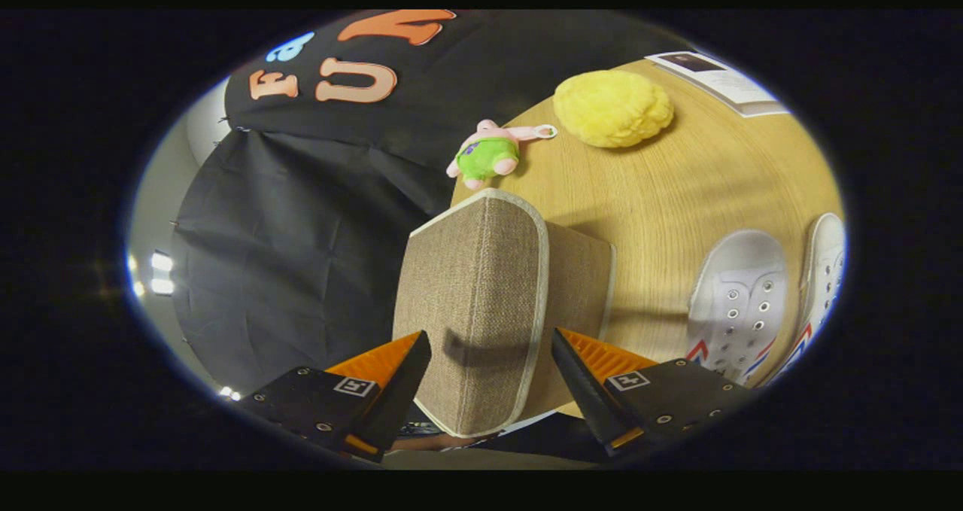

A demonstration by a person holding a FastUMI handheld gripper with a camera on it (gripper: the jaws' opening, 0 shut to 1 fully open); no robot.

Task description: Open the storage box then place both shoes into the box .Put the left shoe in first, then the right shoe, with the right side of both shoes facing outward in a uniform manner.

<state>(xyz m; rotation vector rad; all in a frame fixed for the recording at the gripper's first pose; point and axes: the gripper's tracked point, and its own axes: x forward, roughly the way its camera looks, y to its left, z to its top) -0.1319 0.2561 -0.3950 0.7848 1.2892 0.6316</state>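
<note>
The gripper (490, 368) stood spread wide, clasping nothing, its fingers flanking the raised fabric lid (474, 308) of the storage box on the wooden table (677, 187). Cloth-covered and piped, the lid looked light yet limp, best pinched at its trimmed edge. Two white shoes (741, 300) waited just right of the box.

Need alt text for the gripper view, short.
The open gripper straddles a beige fabric storage box on a round wooden table. Two white shoes lie to its right; a pink plush toy and yellow plush beyond.
</note>
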